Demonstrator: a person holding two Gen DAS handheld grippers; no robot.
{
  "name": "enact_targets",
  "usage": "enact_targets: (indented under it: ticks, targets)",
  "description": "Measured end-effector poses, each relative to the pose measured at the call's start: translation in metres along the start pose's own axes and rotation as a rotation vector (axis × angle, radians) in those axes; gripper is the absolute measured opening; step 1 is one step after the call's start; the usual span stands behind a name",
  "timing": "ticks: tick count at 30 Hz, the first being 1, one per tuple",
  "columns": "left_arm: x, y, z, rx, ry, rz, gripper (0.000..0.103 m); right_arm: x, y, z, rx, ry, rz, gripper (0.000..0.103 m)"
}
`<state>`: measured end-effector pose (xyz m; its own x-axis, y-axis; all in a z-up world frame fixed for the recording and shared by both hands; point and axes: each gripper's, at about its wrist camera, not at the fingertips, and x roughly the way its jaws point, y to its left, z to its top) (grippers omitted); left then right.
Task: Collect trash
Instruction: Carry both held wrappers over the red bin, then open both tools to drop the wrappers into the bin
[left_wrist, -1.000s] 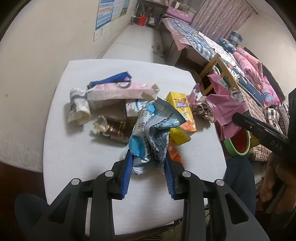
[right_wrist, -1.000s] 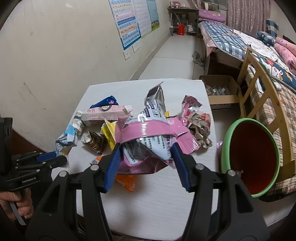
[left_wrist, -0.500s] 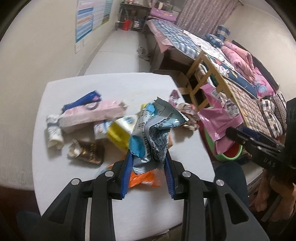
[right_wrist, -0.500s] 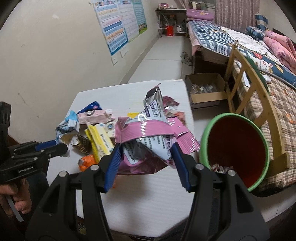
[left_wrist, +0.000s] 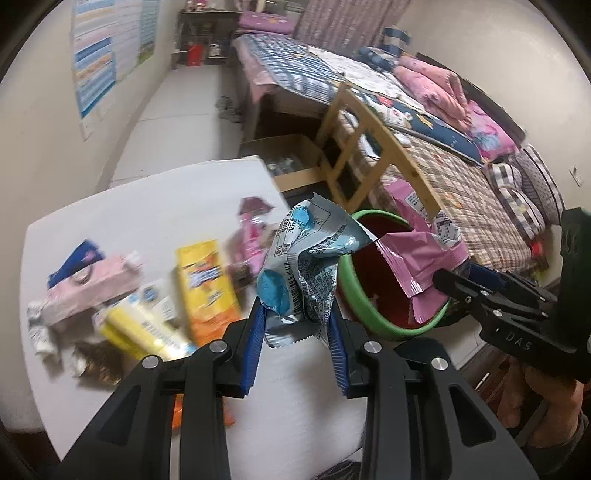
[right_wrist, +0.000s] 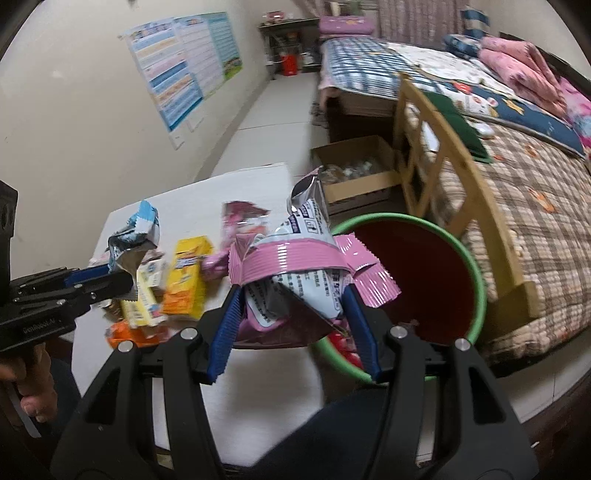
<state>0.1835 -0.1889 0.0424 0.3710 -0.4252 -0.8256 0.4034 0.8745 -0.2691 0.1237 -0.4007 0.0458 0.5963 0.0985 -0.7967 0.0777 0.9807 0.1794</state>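
Jaws of the left gripper (left_wrist: 297, 334) pinch a crumpled blue wrapper (left_wrist: 310, 266) above the white surface (left_wrist: 147, 218); the right gripper (right_wrist: 291, 325) clamps a pink wrapper (right_wrist: 295, 273) (foil side showing) over the green-rimmed bin (right_wrist: 476, 280).

You hold crumpled blue-silver wrapper (left_wrist: 306, 258) beside green-rimmed red bin (left_wrist: 354, 306) | pink wrapper (right_wrist: 295, 273) over its rim | more wrappers (left_wrist: 205, 288) on table
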Motion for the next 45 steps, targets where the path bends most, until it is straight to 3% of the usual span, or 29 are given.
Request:
enact_targets:
  ticks: [11, 20, 27, 28, 31, 38, 45]
  targets:
    - [0.064, -0.076, 0.033, 0.095, 0.071, -0.078, 0.03, 0.009, -0.085, -0.004, 0.102, 0.024, -0.072, 0.054]
    - [0.114, -0.118, 0.05, 0.16, 0.135, -0.106, 0.032, 0.032, -0.122, -0.013, 0.125, 0.075, -0.092, 0.054]
    - [0.136, -0.129, 0.059, 0.172, 0.163, -0.103, 0.043, 0.051, -0.129, -0.018, 0.116, 0.114, -0.086, 0.06]
    - [0.138, -0.129, 0.06, 0.165, 0.164, -0.105, 0.058, 0.052, -0.129, -0.018, 0.113, 0.113, -0.09, 0.062]
    - [0.138, -0.123, 0.063, 0.134, 0.157, -0.115, 0.079, 0.054, -0.127, -0.017, 0.109, 0.111, -0.101, 0.068]
    - [0.132, -0.104, 0.061, 0.067, 0.156, -0.14, 0.086, 0.052, -0.126, -0.02, 0.117, 0.102, -0.114, 0.076]
    - [0.111, -0.087, 0.056, 0.033, 0.116, -0.119, 0.091, 0.039, -0.118, -0.017, 0.108, 0.08, -0.12, 0.082]
